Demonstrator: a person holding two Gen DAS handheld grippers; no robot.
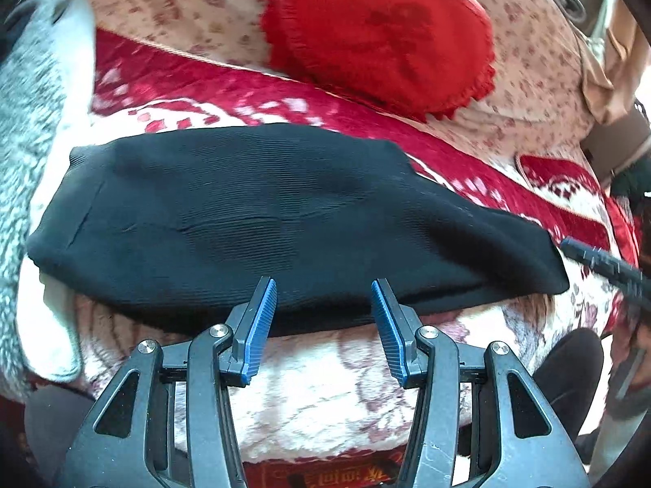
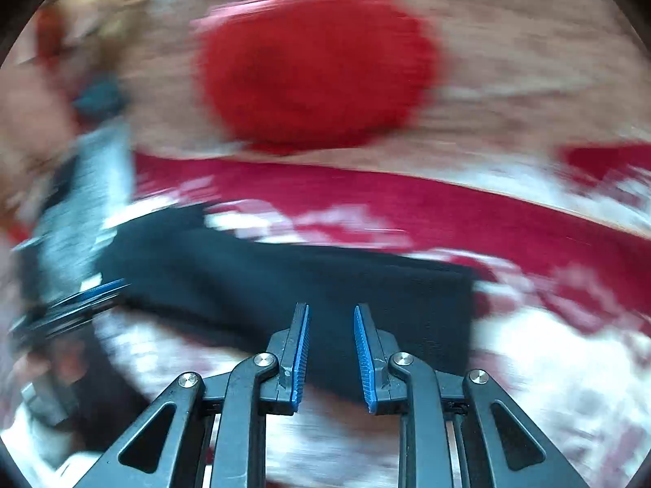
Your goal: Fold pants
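Note:
The black ribbed pants (image 1: 260,219) lie folded in a long flat band across a red and white patterned blanket (image 1: 309,398). My left gripper (image 1: 324,284) is open and empty, its blue pads just over the near edge of the pants. My right gripper (image 2: 330,310) is open and empty above the right end of the pants (image 2: 309,284); that view is motion-blurred. The right gripper's tip also shows in the left wrist view (image 1: 598,262), by the right end of the pants. The left gripper shows blurred in the right wrist view (image 2: 81,305).
A red heart-shaped cushion (image 1: 378,36) leans on a floral sofa back (image 1: 541,81) behind the pants. A grey fluffy blanket (image 1: 28,130) lies at the left. The person's dark-clad knee (image 1: 569,374) is at the lower right.

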